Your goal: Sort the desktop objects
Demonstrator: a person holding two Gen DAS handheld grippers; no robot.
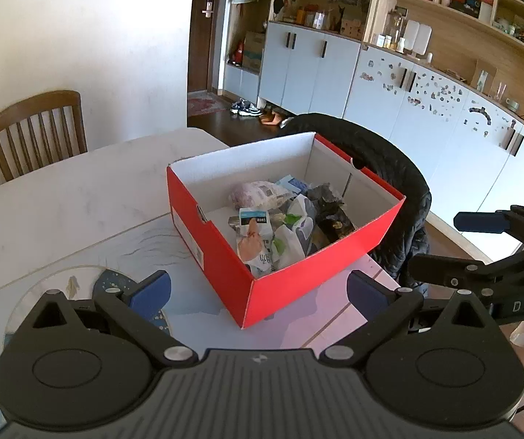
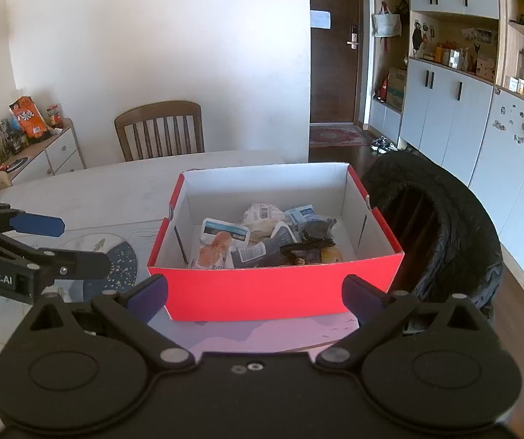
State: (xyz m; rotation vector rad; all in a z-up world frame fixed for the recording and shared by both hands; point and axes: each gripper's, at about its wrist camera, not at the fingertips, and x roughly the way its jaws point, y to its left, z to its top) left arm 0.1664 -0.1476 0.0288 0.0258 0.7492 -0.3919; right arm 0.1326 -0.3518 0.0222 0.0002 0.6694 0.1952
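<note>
A red box (image 1: 221, 252) with a white inside stands open on the pale table (image 1: 60, 201), and everything else is placed from it. Inside the box lies a heap of small packets (image 2: 258, 241): a white pouch with a blue band (image 2: 225, 232) on the near left, a pinkish crumpled bag (image 1: 258, 194) toward the back, a black wrapper (image 1: 329, 201) on the right, all touching one another. The left gripper (image 1: 258, 292) hangs just before the box's near corner, its blue-padded fingers (image 1: 152, 291) spread wide with nothing between them. The right gripper (image 2: 254, 294) hangs before the box's long red side, its fingers likewise spread wide and empty. In the left wrist view the right gripper shows to the right of the box, apart from it; in the right wrist view the left one shows to the left of the box. A round patterned mat (image 2: 124, 261) lies on the table left of the box. A black jacket (image 2: 441, 226) is draped just right of the box. A wooden chair (image 2: 161, 131) stands behind the table, beyond the box.
</note>
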